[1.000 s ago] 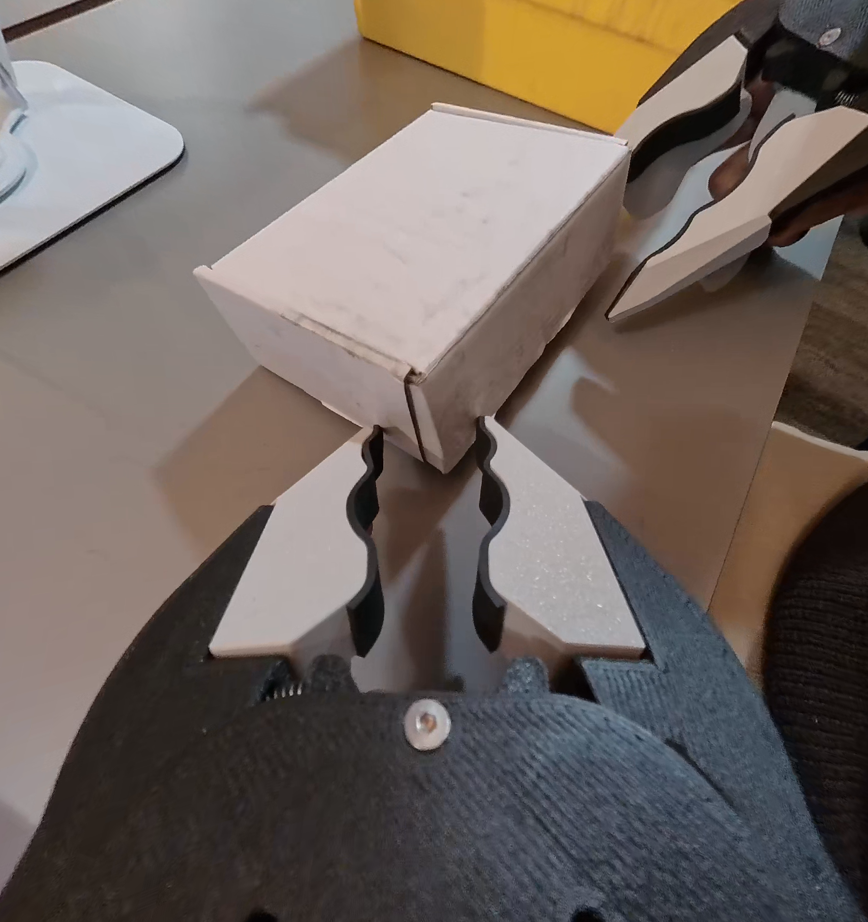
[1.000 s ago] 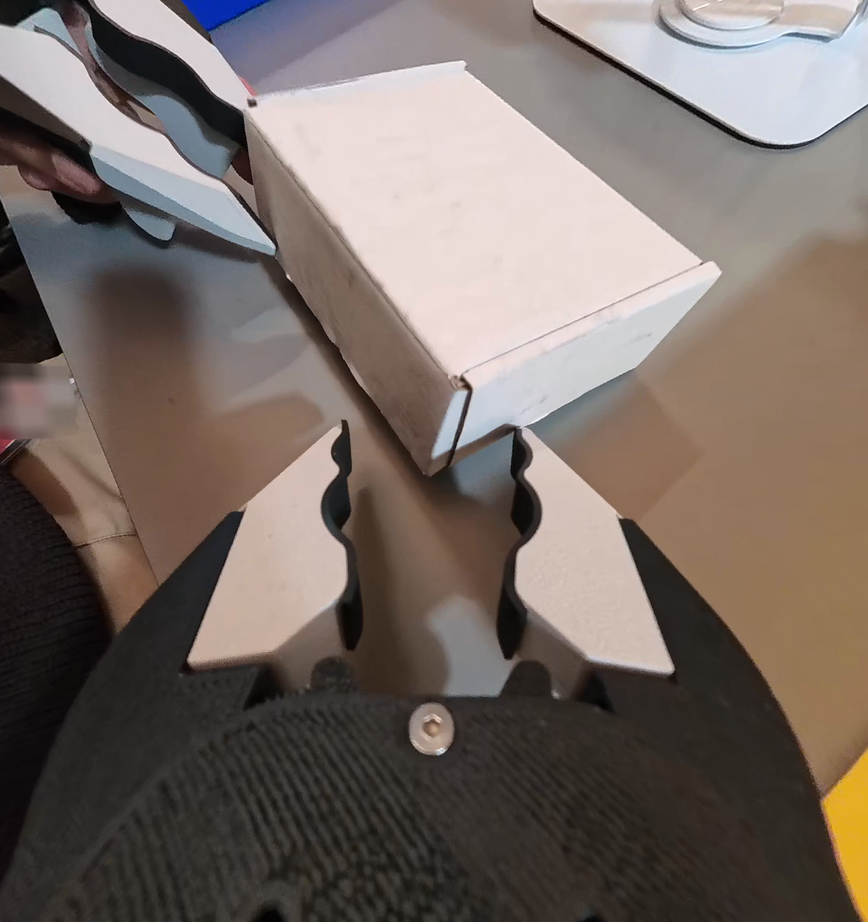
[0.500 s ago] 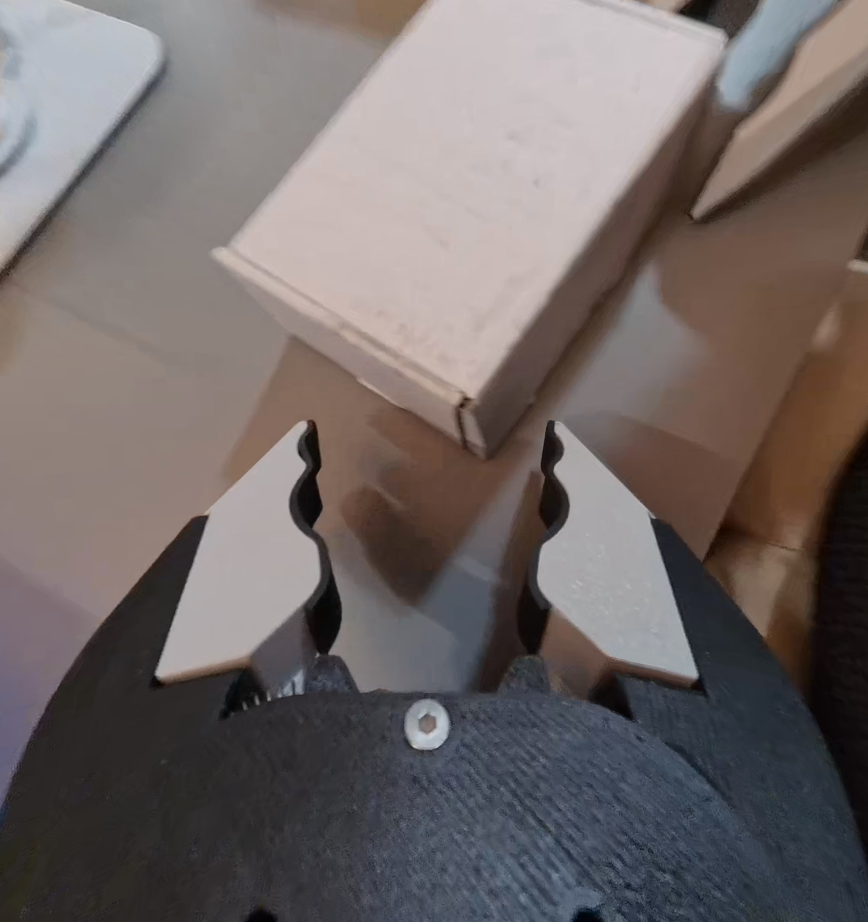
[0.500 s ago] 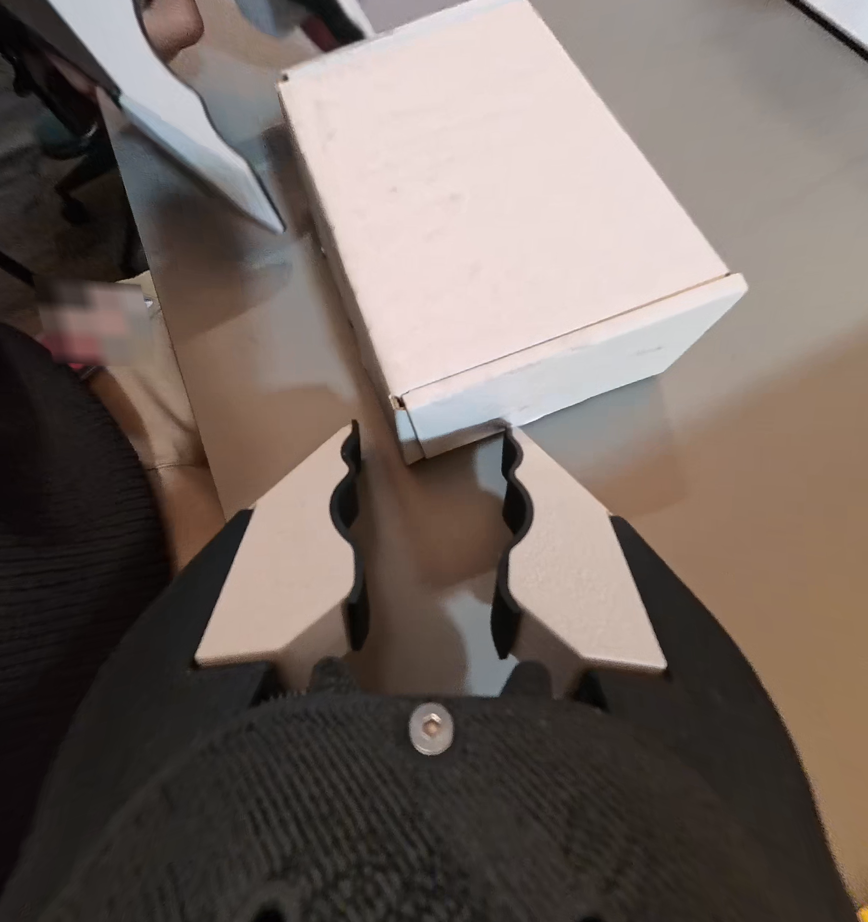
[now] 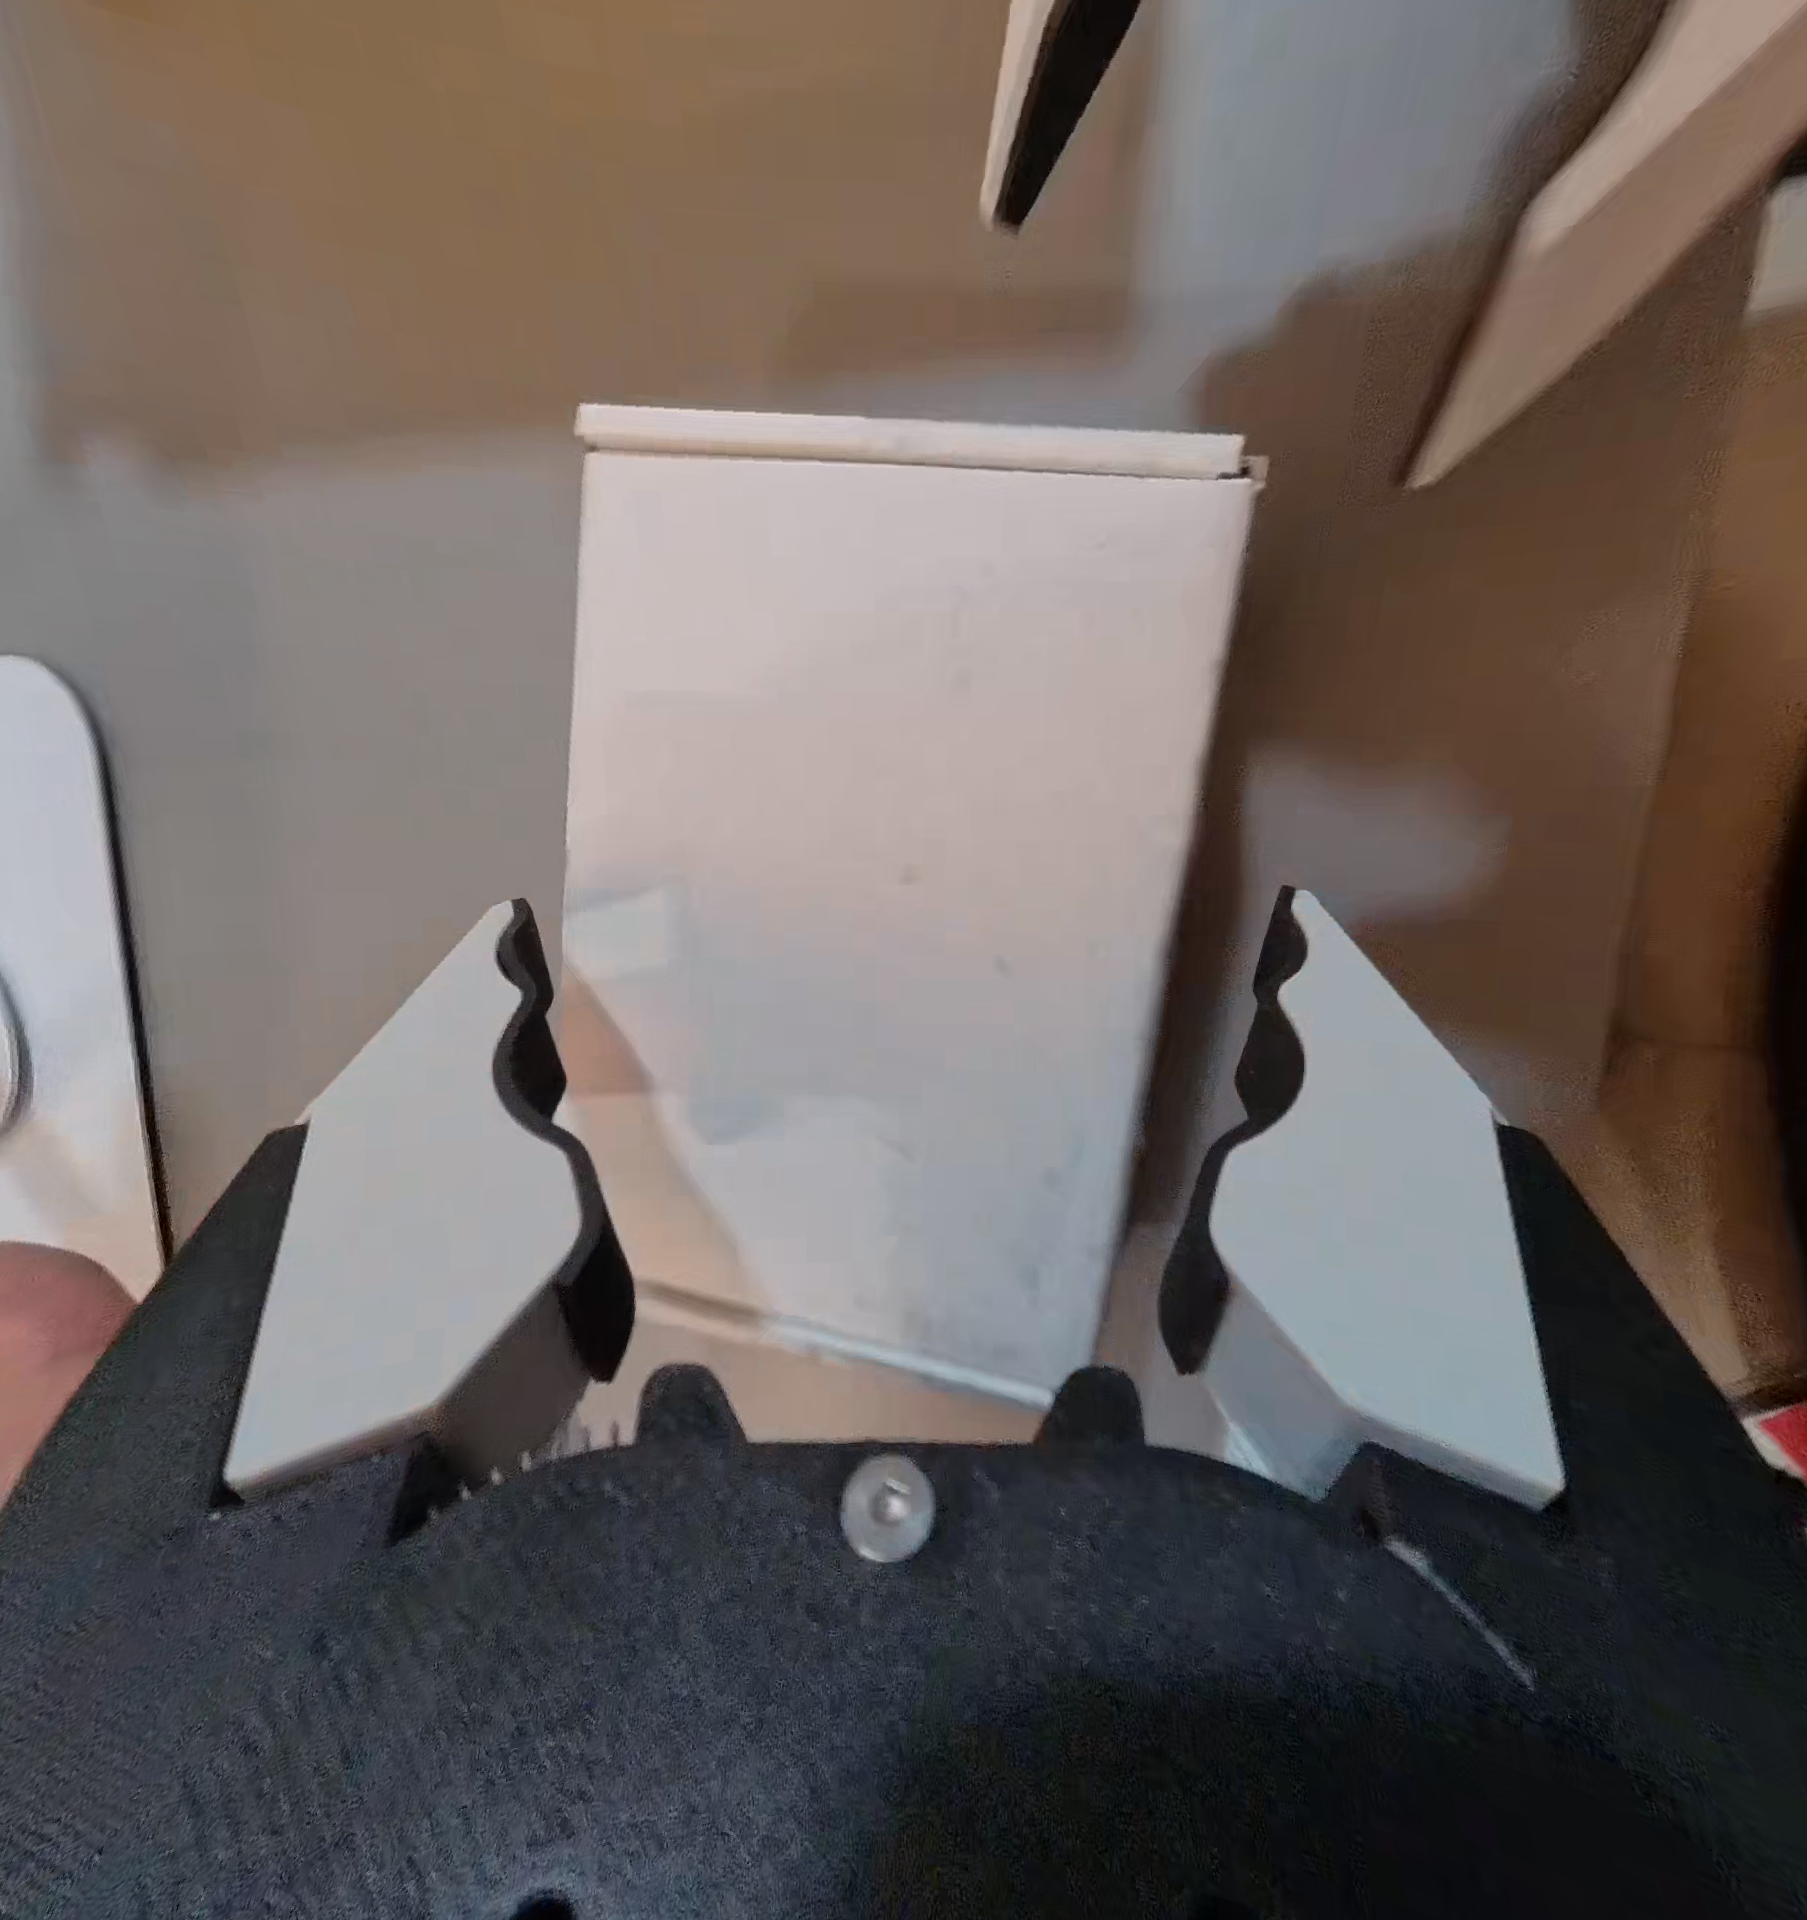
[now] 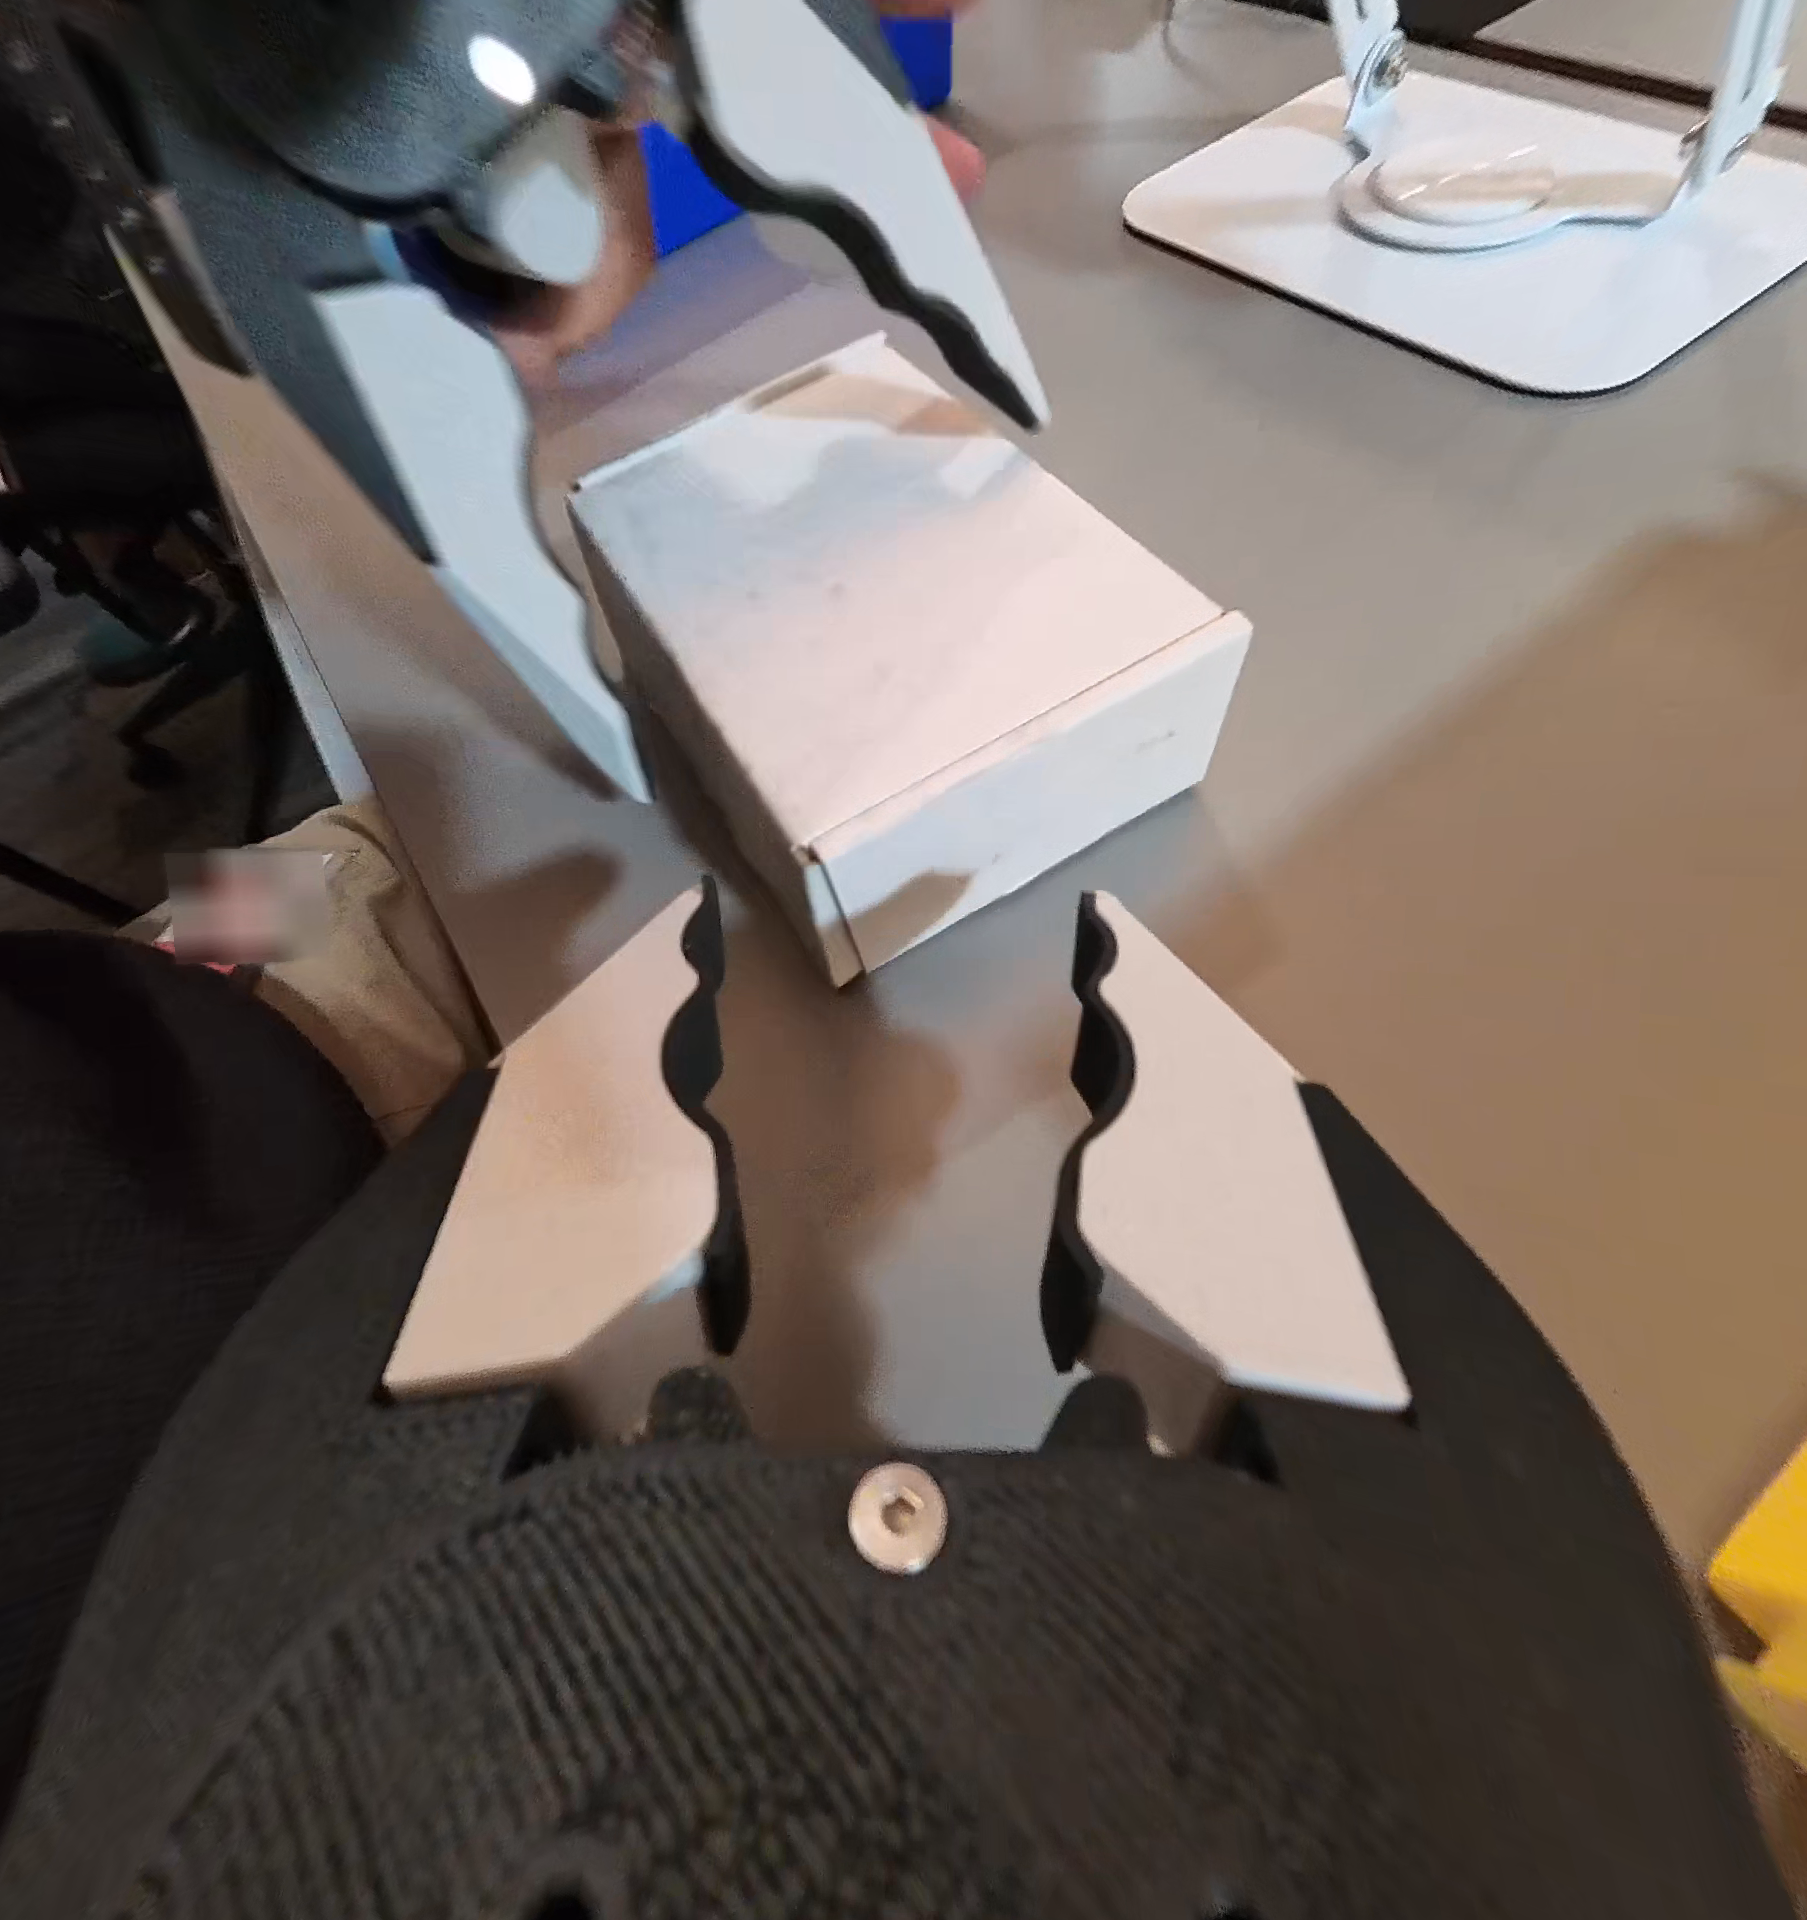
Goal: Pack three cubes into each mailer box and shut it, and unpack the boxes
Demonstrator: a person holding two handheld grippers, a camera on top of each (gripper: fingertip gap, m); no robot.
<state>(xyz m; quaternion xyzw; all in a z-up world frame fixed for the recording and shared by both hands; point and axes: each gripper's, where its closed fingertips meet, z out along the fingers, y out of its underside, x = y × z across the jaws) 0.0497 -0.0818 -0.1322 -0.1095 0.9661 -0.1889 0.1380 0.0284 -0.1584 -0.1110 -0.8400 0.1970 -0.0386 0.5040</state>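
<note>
Grey table (image 5: 307, 727): closed white cardboard mailer box (image 5: 878, 831) lies lengthwise between the left gripper (image 5: 899, 1122), jaws wide, empty. Right view: right gripper (image 6: 894, 1101) open, empty, just short of the box's near corner; left nearer.

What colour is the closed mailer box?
White, slightly scuffed; the mailer box shows best in the right wrist view.

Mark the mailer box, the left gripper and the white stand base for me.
mailer box (image 6: 878, 665): right wrist view, on its shut top panel.
left gripper (image 5: 899, 914): left wrist view, midway between the open fingertips, over the box.
white stand base (image 6: 1564, 249): right wrist view, on its flat plate.
</note>
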